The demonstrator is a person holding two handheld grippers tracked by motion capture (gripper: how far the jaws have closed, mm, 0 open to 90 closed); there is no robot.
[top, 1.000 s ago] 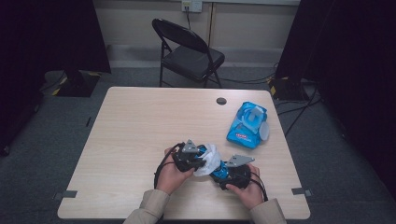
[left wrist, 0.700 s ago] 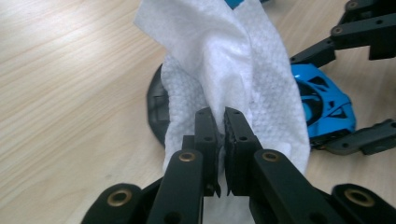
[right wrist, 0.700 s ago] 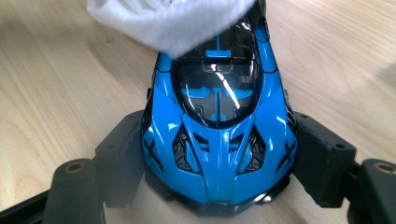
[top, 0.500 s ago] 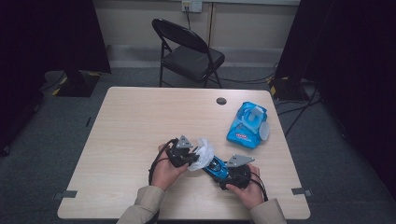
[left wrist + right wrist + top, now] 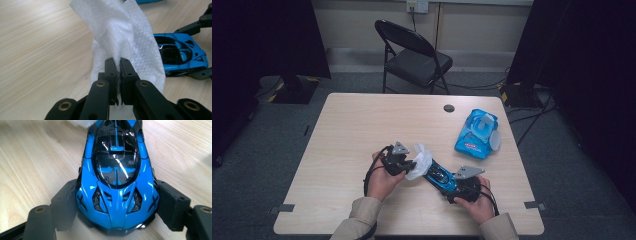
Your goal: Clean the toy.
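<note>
A blue toy sports car lies on the wooden table, and my right gripper is shut on its two sides near one end. In the high view the car points diagonally toward my left gripper. That gripper is shut on a crumpled white wipe, which stands up past the jaws and hangs beside the car. From above, the wipe sits at the car's far end. A corner of the wipe shows at the top of the right gripper view.
A blue packet of wipes with its white lid flipped open lies at the table's right. A small dark grommet sits near the far edge. A black folding chair stands beyond the table.
My left gripper has drawn the wipe a little to the left, off the car's middle toward its far end. The right gripper and the car have stayed put.
</note>
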